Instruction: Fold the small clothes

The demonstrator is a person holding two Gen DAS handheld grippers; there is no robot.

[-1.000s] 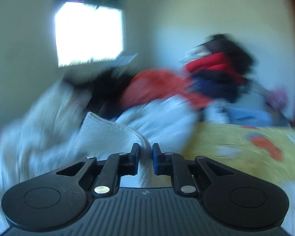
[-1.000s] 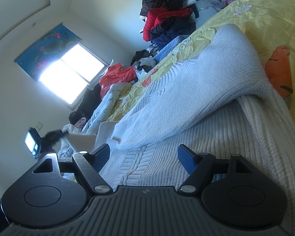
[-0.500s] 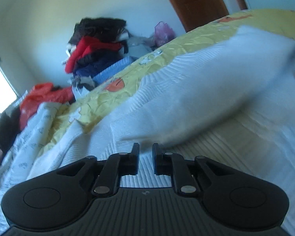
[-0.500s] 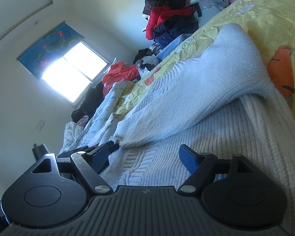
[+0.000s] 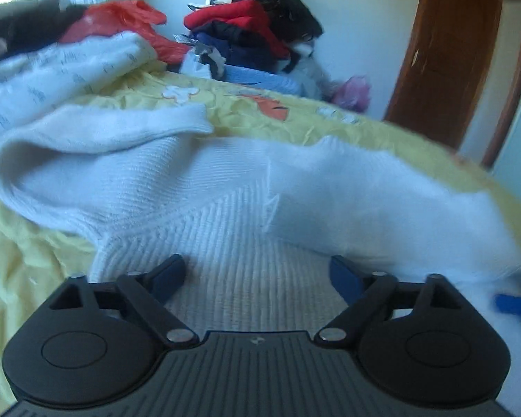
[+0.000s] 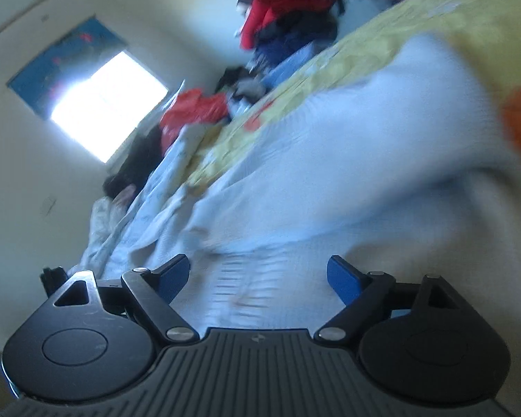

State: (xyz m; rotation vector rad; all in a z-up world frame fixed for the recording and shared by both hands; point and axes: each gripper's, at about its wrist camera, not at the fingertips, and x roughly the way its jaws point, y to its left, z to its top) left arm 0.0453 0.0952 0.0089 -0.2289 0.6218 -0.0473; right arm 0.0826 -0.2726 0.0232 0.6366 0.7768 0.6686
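Note:
A white knit sweater (image 5: 239, 208) lies spread on the yellow bedspread (image 5: 295, 118), with both sleeves folded in over the ribbed body. My left gripper (image 5: 258, 274) is open and empty just above the sweater's near ribbed part. My right gripper (image 6: 258, 274) is open and empty, low over the same sweater (image 6: 330, 180); that view is blurred. A blue fingertip of the other gripper (image 5: 514, 304) shows at the right edge of the left wrist view.
A pile of red, black and blue clothes (image 5: 257, 31) sits at the far end of the bed. A white printed blanket (image 5: 52, 73) and a red bag (image 5: 121, 21) lie at the far left. A brown door (image 5: 448, 66) stands on the right.
My left gripper has opened from shut and swung back to face the sweater from its near end. The right gripper stays open and is moving, so its view has blurred.

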